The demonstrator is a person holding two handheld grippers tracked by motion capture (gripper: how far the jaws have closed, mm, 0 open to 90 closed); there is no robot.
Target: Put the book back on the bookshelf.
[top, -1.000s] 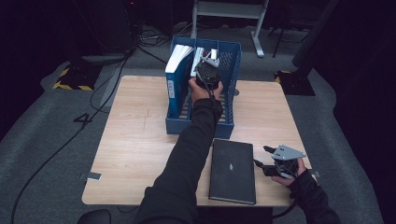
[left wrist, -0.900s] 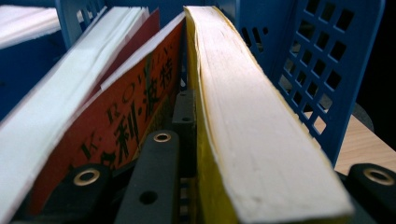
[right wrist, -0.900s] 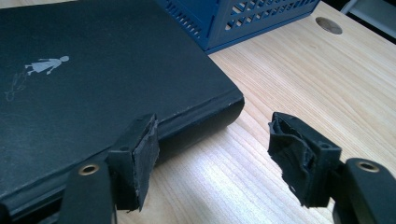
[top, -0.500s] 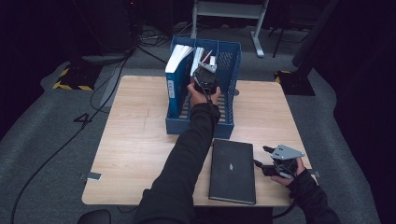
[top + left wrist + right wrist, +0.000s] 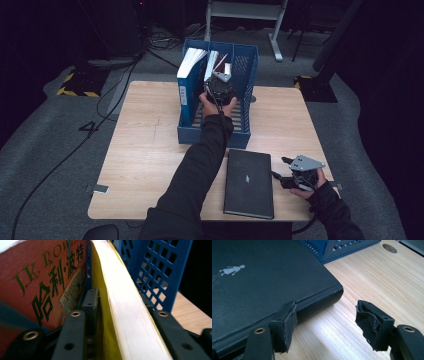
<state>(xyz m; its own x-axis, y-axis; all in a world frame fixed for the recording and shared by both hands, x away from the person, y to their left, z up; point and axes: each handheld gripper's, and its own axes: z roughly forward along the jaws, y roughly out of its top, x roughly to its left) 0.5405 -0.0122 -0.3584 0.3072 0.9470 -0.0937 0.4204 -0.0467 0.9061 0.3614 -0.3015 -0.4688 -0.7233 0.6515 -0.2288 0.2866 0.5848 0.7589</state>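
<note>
My left gripper [image 5: 218, 86], upper centre, has just been opening around the yellow book [image 5: 130, 315] in the blue crate [image 5: 248, 65]; release underway. Next: withdraw. Right gripper [image 5: 325, 322] gapes beside the black book [image 5: 262, 282].

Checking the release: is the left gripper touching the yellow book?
Cannot tell. In the left gripper view the yellow book stands between the left gripper jaws, just opening; no plain gap or contact.

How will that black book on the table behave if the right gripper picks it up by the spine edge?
The black book looks like a thick hardcover, so probably stiff and fairly heavy. Lying flat, it should slide rather than tip. Grabbed at one edge by the right gripper, it may sag or fall open.
</note>
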